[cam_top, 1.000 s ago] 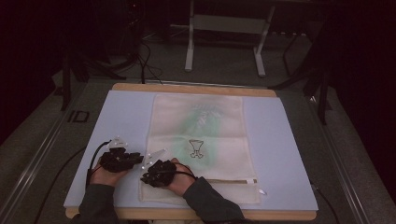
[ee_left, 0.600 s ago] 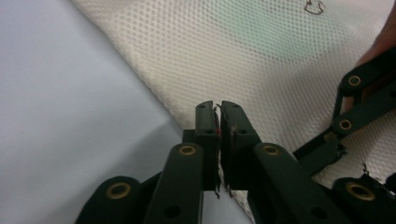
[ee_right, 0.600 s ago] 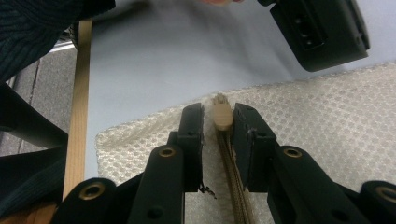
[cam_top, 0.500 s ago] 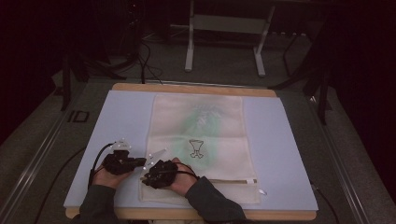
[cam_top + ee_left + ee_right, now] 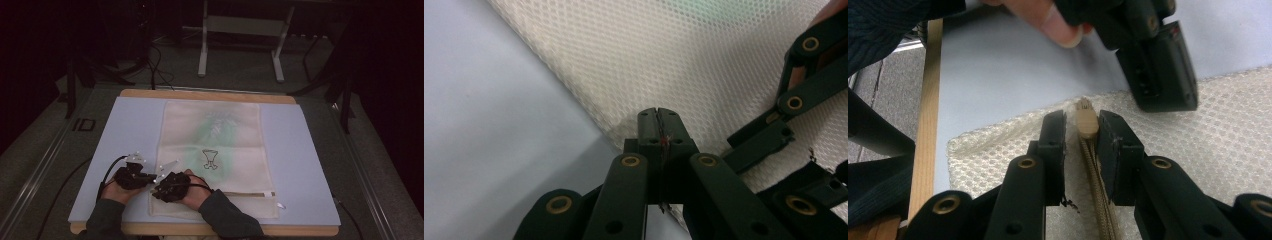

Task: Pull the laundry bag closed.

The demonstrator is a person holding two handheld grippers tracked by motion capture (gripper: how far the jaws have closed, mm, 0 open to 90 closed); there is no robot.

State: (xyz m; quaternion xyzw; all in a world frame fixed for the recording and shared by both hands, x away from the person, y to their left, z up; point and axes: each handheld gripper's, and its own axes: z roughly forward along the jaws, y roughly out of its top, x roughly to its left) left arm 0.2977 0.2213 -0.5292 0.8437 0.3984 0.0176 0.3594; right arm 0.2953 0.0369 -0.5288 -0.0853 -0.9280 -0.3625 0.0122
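Pinning the near left corner of the mesh laundry bag [image 5: 215, 150] seems to be the left claw's [image 5: 658, 116] job: in the left gripper view its jaws are pressed fully together right at the bag's edge, and they appear to have a pinch of the netting, though the cloth between the tips is hard to make out. Held that way, the bag cannot slide on the blue mat [image 5: 310, 165] that covers the tabletop [image 5: 200, 94] while the other hand works the zipper.

The right claw [image 5: 1083, 131] is partly open, its jaws standing either side of the tan zipper end [image 5: 1087, 122] with a small gap on each side, so it has hold of nothing yet. It sits just beside the left claw, at the end of the zipper line [image 5: 250, 194] that runs across the bag's near edge. The bag itself lies flat down the middle of the mat, its zippered end toward the person.

Compared with a second ago, both hands have drawn slightly nearer the person and closer to the bag's corner; the left hand [image 5: 122, 186] has slid down the mat. The bag has not visibly shifted.

I judge the next move to be closing on the zipper end and pulling it along.
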